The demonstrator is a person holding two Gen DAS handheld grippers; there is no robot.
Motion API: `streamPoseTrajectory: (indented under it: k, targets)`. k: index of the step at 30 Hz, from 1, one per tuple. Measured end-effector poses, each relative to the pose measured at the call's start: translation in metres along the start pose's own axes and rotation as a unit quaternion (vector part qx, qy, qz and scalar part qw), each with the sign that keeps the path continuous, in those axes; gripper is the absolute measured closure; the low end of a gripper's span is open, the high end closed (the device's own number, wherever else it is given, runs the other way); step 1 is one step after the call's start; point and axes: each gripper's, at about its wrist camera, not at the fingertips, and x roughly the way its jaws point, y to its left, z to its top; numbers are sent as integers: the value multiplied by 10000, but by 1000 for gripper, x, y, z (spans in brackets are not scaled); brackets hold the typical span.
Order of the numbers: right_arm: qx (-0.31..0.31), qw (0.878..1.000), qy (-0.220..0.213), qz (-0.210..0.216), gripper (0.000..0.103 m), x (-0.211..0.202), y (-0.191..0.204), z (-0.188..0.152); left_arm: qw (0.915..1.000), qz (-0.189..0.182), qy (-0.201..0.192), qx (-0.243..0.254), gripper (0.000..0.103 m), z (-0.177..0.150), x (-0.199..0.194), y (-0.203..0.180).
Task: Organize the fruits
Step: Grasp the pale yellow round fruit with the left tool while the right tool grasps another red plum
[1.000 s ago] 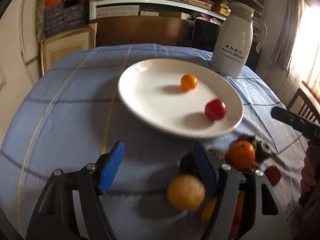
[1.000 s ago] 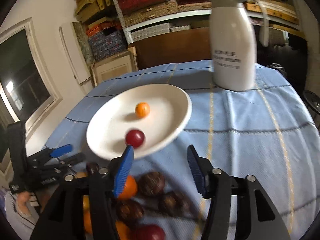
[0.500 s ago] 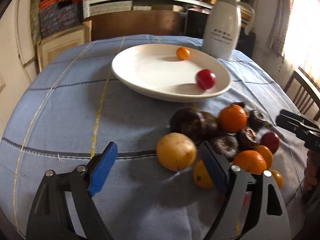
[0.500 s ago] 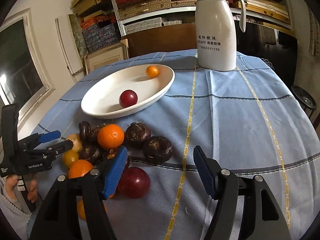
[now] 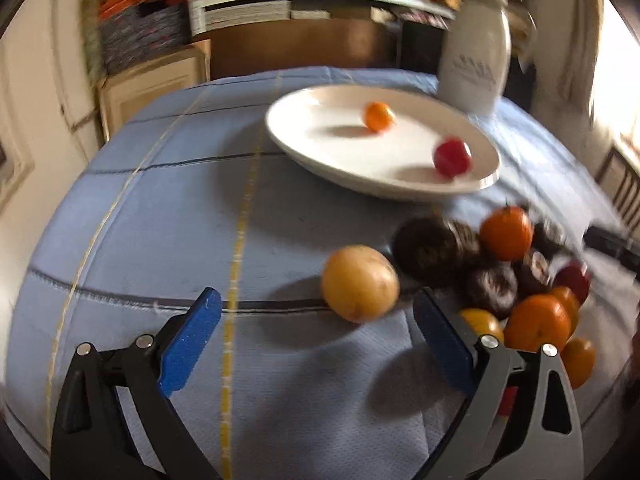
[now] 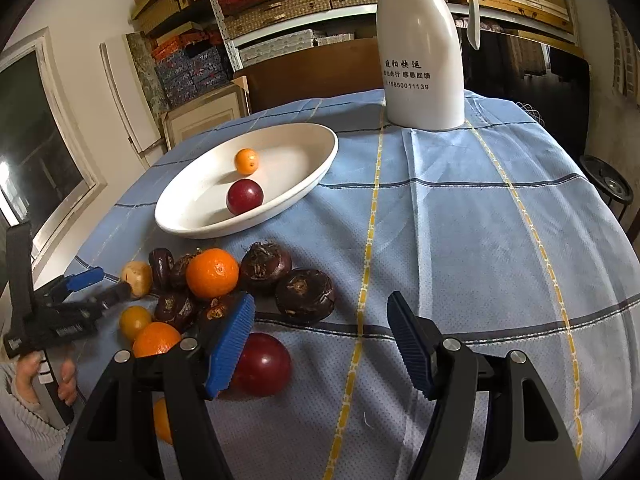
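Both the left gripper (image 5: 316, 332) and right gripper (image 6: 320, 334) have wide fingers holding nothing, near the fruit pile (image 6: 212, 276) on the table (image 6: 460, 220)

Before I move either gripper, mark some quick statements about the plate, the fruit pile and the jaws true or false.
1. The white plate holds two fruits, a small orange one and a dark red one. True.
2. The left gripper is clamped on the yellowish round fruit. False: its jaws are open and the fruit lies on the cloth ahead of them.
3. The white jug stands behind the plate. True.
4. The right gripper holds the big red fruit. False: its jaws are open and empty, and the fruit lies beside its left jaw.
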Motion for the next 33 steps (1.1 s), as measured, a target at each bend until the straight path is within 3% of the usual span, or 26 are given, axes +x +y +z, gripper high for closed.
streamPoseTrajectory:
  k: [1,6,11,15,24,29,33]
  targets:
    - [-8,10000,9,1,33,0,0,0,10000,-45,44,32,21,0,2,-1]
    - [-81,9999,81,27,33,1,3,-2,9973,-553,236,-414,37,6,16,14]
    - [-143,9998,123,28,34,1,5,-5,9979,-561,204,-248,40,11,19,6]
    - [-173,9996,193,143,45,0,6,-9,9974,-622,213,-294,62,10,19,10]
    - [-322,9986,158,393,48,-10,13,-17,9977,-551,199,-355,62,6,16,12]
    - [-251,9967,303,714,48,-9,16,-20,9974,-580,193,-376,62,5,16,14]
    - [-246,9963,454,686,48,-2,16,-21,9974,-583,192,-374,62,5,16,14]
